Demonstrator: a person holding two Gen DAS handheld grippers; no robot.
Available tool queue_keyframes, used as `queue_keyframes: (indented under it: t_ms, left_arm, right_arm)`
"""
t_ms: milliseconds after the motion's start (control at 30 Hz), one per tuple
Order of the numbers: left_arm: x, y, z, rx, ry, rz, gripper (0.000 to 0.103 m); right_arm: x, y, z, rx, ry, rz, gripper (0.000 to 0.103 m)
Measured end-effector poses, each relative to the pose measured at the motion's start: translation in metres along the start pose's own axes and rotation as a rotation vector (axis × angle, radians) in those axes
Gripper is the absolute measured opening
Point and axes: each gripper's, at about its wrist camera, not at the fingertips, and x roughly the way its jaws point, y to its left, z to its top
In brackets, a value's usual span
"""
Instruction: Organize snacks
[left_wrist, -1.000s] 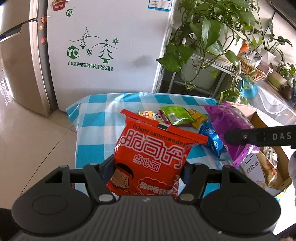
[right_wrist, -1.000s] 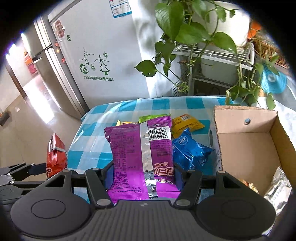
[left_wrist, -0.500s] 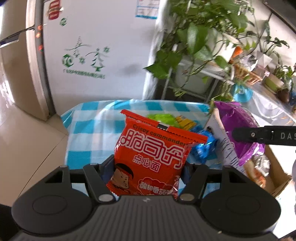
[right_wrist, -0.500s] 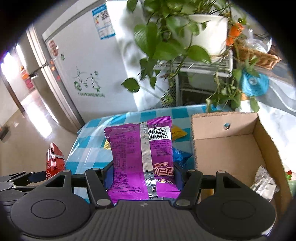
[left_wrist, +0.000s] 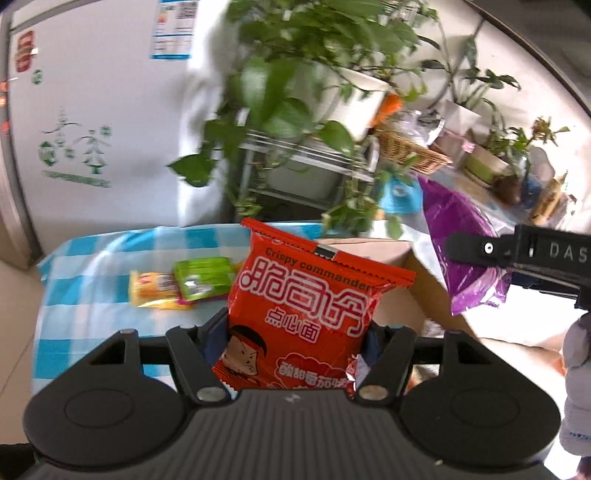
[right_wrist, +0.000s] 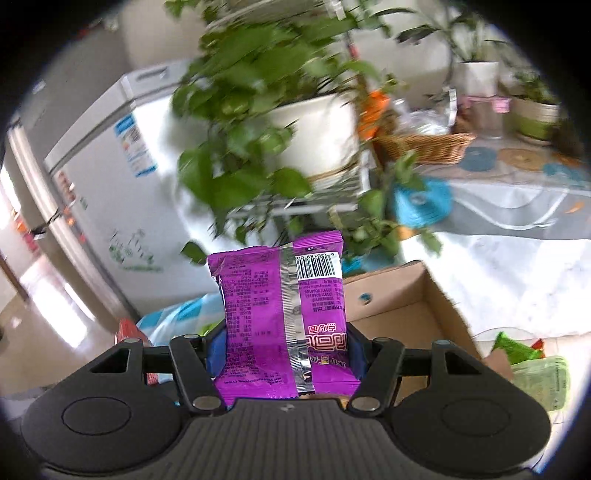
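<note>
Between the left gripper's (left_wrist: 295, 332) jaws, the red snack packet (left_wrist: 310, 317) is sitting upright, pinched at its lower sides and riding clear of the table, and the right gripper (right_wrist: 286, 345) is doing the same with the purple snack packet (right_wrist: 284, 314), barcode side facing the camera. So both claws are carrying, neither is standing wide or empty. Looking outward from the left claw, the cardboard box (left_wrist: 413, 295) is showing just behind and to the right of the red packet, with the purple one hanging near its far side. From the right wrist, that box (right_wrist: 417, 314) is opening up directly beyond the purple packet, its floor mostly bare in the part that is visible; whether anything is already lying lower inside is hard to tell. Further back on the blue checked tablecloth (left_wrist: 92, 273), a yellow packet (left_wrist: 155, 291) and a green packet (left_wrist: 205, 277) are lying touching each other, waiting their turn. By the look of it, the job is running in its middle stretch: two packets are heading for the box but are not yet in it, and at least those two on the cloth are remaining to be gathered.
</note>
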Motion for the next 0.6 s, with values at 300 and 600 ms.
queue_keyframes:
  t_ms: [300, 600]
  left_arm:
    - [0.032, -0.048, 0.004, 0.013, 0.032, -0.090, 0.067]
    - [0.059, -0.078, 0.003, 0.005, 0.060, -0.127, 0.068]
  right_arm:
    - [-0.008, -0.041, 0.007, 0.159, -0.036, -0.080, 0.068]
    - [-0.007, -0.057, 0.009, 0.216, -0.038, -0.102, 0.068]
